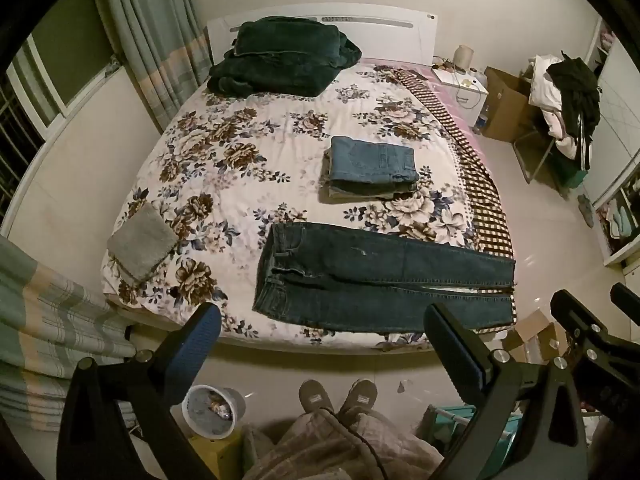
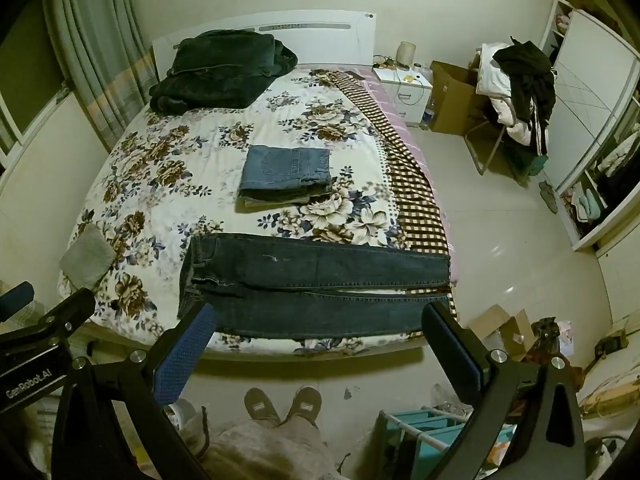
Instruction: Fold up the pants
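Note:
Dark blue jeans (image 1: pixel 380 276) lie flat and unfolded across the near end of the bed, waist to the left, legs stretching right to the bed's edge; they also show in the right wrist view (image 2: pixel 312 284). My left gripper (image 1: pixel 324 328) is open and empty, held above the floor just short of the jeans' near edge. My right gripper (image 2: pixel 318 328) is open and empty too, at the same near edge. The right gripper also shows at the right of the left wrist view (image 1: pixel 588 308).
A stack of folded lighter jeans (image 1: pixel 372 166) sits mid-bed on the floral sheet (image 1: pixel 240 184). A dark green blanket (image 1: pixel 280 58) lies by the headboard, a grey towel (image 1: pixel 142 242) at the near left corner. A white bin (image 1: pixel 212 410), cardboard boxes (image 1: pixel 532 332) and a teal rack (image 2: pixel 424 440) stand on the floor.

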Demonstrator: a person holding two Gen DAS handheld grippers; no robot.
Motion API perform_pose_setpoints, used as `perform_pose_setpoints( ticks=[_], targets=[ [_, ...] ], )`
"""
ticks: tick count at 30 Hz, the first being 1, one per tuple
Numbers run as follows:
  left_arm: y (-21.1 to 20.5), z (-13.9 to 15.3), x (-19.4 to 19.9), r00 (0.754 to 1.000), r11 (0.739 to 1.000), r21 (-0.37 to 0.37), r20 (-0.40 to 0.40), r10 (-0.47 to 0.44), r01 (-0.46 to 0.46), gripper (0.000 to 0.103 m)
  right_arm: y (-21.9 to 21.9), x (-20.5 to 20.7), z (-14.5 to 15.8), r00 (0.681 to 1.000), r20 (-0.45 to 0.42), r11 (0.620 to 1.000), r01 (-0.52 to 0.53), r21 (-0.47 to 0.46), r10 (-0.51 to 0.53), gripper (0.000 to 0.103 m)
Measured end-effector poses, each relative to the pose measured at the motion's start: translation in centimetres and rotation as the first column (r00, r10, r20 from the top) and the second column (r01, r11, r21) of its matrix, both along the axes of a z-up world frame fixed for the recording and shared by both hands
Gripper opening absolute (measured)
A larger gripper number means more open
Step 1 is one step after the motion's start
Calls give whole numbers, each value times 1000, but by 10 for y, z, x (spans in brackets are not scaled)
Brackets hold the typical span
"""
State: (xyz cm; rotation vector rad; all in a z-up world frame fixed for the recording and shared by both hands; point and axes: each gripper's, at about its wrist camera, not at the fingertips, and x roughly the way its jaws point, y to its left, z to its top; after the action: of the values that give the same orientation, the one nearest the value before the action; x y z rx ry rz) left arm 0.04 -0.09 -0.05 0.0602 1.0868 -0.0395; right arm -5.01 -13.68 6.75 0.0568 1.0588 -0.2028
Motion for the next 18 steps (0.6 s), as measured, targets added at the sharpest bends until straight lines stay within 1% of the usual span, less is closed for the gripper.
perform_pose_setpoints(
  ticks=[1,7,8,18],
  targets=[
    [0,0,0,1000,1000,0,-1,1,-1,103,1,-7,-1,1000,4,1000,-4,-4,4,103],
    [-2,4,-3,1000,1000,5,0,0,0,103,7,-4,-5,1000,4,1000,-2,-1,2,103],
    [1,1,0,1000,1000,-6,0,1,-1,103,9,-5,-6,1000,5,1000,-4,0,4,103],
    [1,1,-1,1000,1000,-5,0,1,-1,103,11,-2,-4,1000,-1,1000,-9,1,9,103]
  ],
)
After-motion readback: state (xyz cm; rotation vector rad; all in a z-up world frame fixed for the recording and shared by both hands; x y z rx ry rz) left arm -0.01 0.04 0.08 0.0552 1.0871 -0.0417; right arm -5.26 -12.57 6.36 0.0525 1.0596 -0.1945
